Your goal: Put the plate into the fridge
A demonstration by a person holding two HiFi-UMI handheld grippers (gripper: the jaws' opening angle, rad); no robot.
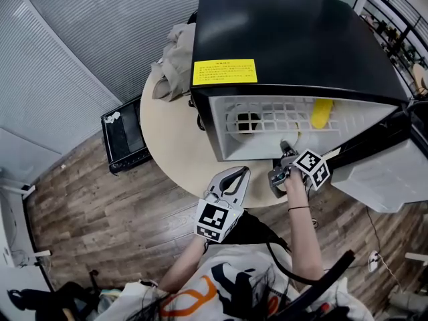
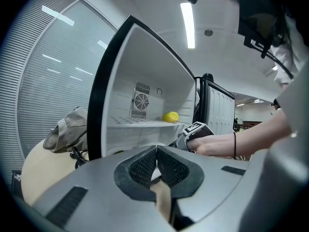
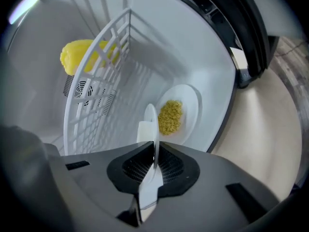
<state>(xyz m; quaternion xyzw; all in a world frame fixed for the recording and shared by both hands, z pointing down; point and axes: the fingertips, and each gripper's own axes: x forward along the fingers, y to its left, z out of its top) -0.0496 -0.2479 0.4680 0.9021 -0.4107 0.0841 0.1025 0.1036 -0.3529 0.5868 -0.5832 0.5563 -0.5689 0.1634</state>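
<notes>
Underfoot, a wood-plank floor (image 1: 87, 206) runs out to walls covered by pale slatted blinds (image 1: 87, 32), and a strip light (image 2: 187, 25) glows on the white ceiling. A round beige table (image 1: 174, 132) stands in the middle of it. Most of its top is taken up by a black fridge (image 1: 287, 39) with a yellow label (image 1: 225, 72) on its roof. The fridge's door (image 1: 374, 172) hangs wide open to the person's right, white liner showing.

Behind the fridge a crumpled grey-beige bag (image 1: 175, 62) slumps on the table, a dark cable trailing beside it. A flat black box (image 1: 126, 138) sits on the floor just beside the table's far edge.

Inside the white cabinet a wire shelf (image 3: 104, 81) splits the space in two, with a round fan grille (image 2: 141, 102) on the back wall. The white plate (image 3: 186, 110) is in the lower compartment, under that shelf and close to the fridge's floor; whether it rests there I cannot tell. The right gripper (image 3: 154, 151) reaches into the opening with its jaws pinched tight on the plate's near rim.

The left gripper (image 2: 157, 151) hangs over the table's near edge, well short of the fridge — its jaws are pressed together with nothing between them.

A yellow object (image 1: 322, 112) lies on the shelf, and a small heap of yellow grains (image 3: 170, 116) sits on the plate.
</notes>
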